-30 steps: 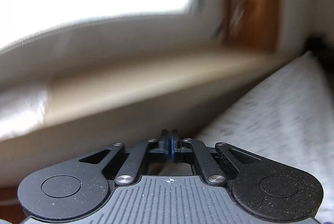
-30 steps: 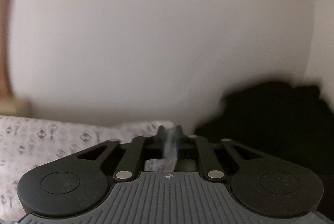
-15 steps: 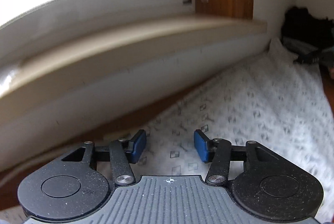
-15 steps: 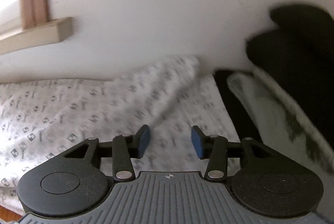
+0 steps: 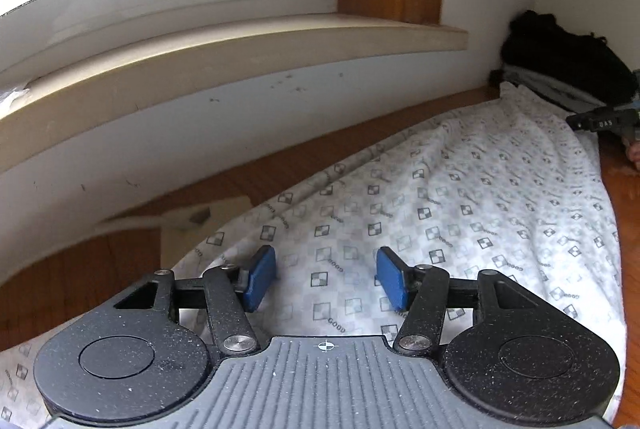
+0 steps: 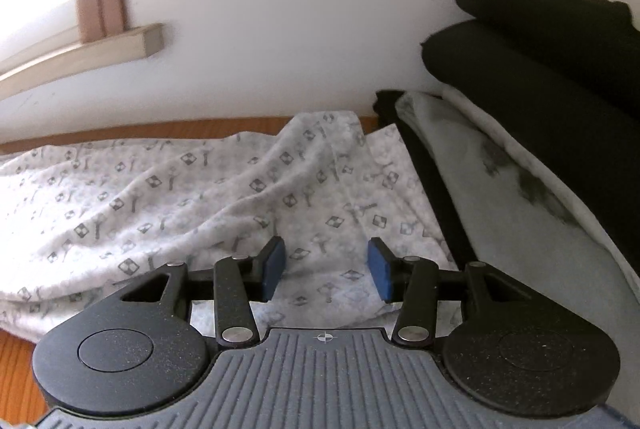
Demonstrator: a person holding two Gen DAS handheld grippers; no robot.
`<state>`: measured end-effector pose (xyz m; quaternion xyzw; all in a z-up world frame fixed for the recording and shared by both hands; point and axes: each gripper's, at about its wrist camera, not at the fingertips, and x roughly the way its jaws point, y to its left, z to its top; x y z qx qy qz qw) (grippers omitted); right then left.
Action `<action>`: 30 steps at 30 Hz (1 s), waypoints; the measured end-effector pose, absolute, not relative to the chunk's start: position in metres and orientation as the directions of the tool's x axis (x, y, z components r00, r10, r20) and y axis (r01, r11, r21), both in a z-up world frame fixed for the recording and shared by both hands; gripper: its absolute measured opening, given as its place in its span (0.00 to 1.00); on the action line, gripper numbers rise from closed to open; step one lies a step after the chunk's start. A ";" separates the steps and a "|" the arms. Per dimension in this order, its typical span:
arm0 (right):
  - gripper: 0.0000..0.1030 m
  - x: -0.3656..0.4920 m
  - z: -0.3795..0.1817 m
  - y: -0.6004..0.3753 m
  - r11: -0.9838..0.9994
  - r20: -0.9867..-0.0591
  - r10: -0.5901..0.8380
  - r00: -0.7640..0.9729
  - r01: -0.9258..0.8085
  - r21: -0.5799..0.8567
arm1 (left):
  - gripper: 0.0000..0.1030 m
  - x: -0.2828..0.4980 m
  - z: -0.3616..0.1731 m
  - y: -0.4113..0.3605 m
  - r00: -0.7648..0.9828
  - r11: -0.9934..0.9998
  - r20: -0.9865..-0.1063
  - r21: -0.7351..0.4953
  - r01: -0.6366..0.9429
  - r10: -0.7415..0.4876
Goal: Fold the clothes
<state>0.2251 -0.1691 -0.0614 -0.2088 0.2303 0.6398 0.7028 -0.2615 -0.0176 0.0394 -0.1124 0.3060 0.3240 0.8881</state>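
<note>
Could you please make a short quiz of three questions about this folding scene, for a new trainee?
1. True or false: the left gripper is clamped on the patterned white garment.
2. What lies right of the garment in the right wrist view? A) a black and grey pile of clothes B) a basket C) a lamp
3. Fill in: the garment lies on a ____ surface.

Key
1. False. Its jaws have just been opening and stand apart above the cloth, as with the right gripper.
2. A, the pile of clothes.
3. Wooden: the wooden surface shows beside the cloth.
</note>
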 end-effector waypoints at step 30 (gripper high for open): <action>0.47 0.228 -0.066 -0.172 0.097 -0.573 0.817 0.071 -0.995 0.015 | 0.52 -0.441 0.056 -0.039 0.241 0.548 -0.693 0.260 -0.795 0.679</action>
